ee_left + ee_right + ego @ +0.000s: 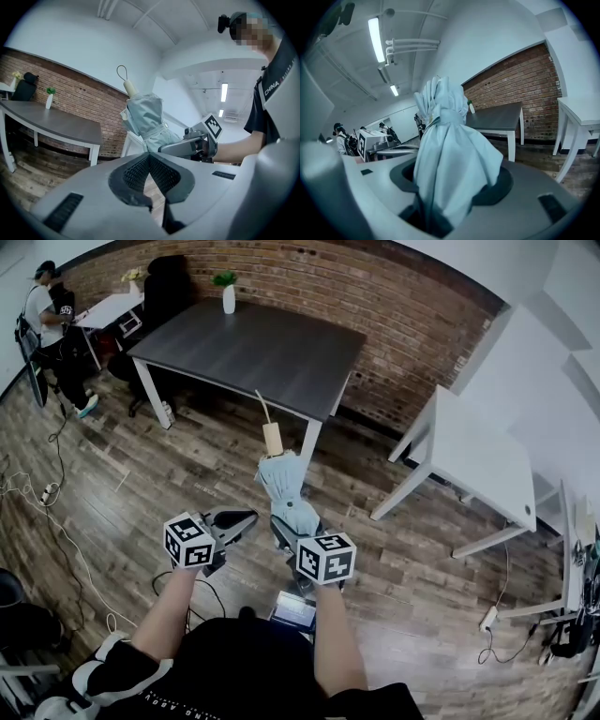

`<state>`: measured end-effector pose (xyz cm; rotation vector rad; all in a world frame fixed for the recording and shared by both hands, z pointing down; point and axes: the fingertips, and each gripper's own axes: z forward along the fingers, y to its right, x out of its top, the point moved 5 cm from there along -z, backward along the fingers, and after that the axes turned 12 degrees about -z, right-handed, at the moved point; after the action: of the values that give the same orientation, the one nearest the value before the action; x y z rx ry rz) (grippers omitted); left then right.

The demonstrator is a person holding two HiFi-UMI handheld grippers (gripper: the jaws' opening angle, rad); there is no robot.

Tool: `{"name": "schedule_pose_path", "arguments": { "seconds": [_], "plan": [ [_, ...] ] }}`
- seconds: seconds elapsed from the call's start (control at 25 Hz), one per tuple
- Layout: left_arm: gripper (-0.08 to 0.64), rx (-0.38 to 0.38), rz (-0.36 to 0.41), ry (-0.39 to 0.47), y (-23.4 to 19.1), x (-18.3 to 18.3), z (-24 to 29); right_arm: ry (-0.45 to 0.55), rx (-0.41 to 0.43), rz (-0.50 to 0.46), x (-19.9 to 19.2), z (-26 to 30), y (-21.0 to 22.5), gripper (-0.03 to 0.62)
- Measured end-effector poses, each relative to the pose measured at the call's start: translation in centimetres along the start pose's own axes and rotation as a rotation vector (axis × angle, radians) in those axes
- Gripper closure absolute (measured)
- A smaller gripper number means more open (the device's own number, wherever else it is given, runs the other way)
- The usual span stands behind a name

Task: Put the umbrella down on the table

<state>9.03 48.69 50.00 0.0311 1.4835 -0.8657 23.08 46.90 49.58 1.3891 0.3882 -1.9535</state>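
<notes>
Dark table (253, 343), upper centre, well apart from folded pale-blue umbrella (284, 486), mid-frame, clamped upright in right gripper (289, 532) (seemingly for carrying over); left gripper (246, 518) beside it, jaws together, empty.

This looks like an open office or studio workroom: a dark desk (253, 352) and a white desk (487, 456) stand on wood-plank flooring (169, 493) before a bare brick wall (375, 315). Tube lights (377, 40) line the ceiling, and cables (56, 512) trail across the floor.

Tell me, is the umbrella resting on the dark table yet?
No, the folded umbrella is held in the right gripper over the floor, short of the dark table.
</notes>
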Motion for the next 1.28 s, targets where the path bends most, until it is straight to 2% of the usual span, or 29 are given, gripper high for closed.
{"name": "schedule_pose_path", "arguments": {
  "seconds": [0.32,0.8,1.28],
  "plan": [
    [0.557,0.023,-0.027,-0.009,-0.8,0.3,1.5,0.002,0.019,0.022,0.4,0.5,2.3,0.313],
    [0.557,0.081,-0.055,-0.023,-3.5,2.5,7.4,0.006,0.074,0.032,2.1,2.2,9.4,0.313],
    [0.557,0.157,-0.015,-0.018,-4.4,5.3,13.6,0.015,0.128,0.02,4.1,2.8,17.3,0.313]
  ]
}}
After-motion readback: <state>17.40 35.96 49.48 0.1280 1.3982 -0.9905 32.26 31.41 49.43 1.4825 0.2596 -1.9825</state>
